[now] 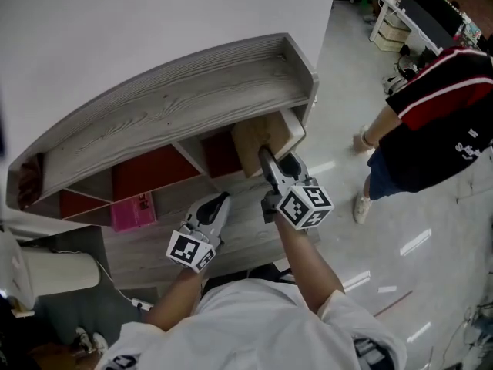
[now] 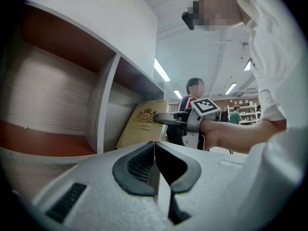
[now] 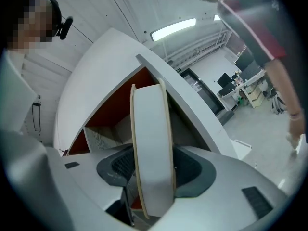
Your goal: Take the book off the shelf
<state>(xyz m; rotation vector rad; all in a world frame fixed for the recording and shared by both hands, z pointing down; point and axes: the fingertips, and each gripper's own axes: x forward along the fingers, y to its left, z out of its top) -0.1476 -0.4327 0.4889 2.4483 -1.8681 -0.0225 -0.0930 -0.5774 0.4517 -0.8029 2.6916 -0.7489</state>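
A tan book (image 1: 262, 139) leans tilted in the right compartment of the grey wooden shelf (image 1: 177, 99). My right gripper (image 1: 267, 156) reaches into that compartment, one jaw on each side of the book. In the right gripper view the book's white page edge (image 3: 150, 148) runs upright between the dark pads (image 3: 192, 170), which press on both covers. The left gripper view shows the book's crest cover (image 2: 142, 124) and the right gripper (image 2: 166, 119) on it. My left gripper (image 1: 221, 200) hovers in front of the lower shelf board, its jaws shut on nothing (image 2: 155, 146).
Red back panels line the shelf compartments, and a pink object (image 1: 132, 212) stands in a lower left one. A person in a dark and red top (image 1: 431, 114) stands on the glossy floor at the right. A white bin (image 1: 54, 272) sits at the left.
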